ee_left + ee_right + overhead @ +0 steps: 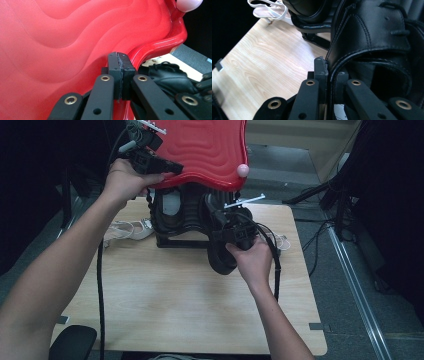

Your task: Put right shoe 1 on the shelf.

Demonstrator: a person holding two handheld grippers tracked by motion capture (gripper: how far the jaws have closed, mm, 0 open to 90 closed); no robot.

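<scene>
Left gripper (150, 157) is clenched, jaws pressed flat together at the rim of the red lid (205, 150), propping it up over the black rack (172, 237) near the table's (165, 305) far edge; whether a lip is actually pinched there, can't tell. Right gripper (328, 72) is grasping the black boot (372, 45) by its collar edge, boot hanging just in front of the rack, toward the table's middle. Risks, as I judge them: thin pinch on a soft folded collar, so the boot could swing or peel out if the hand jerks; the lid is glossy moulded plastic with wavy ridges, slick, so the left jaws could skid off and drop it onto the boot or the right hand (255, 260). Boot is smooth stitched leather, laced, floppy at the top. White strappy sandal (127, 229) lies left of the rack, clear of the path. Table is pale wood grain, matte.
</scene>
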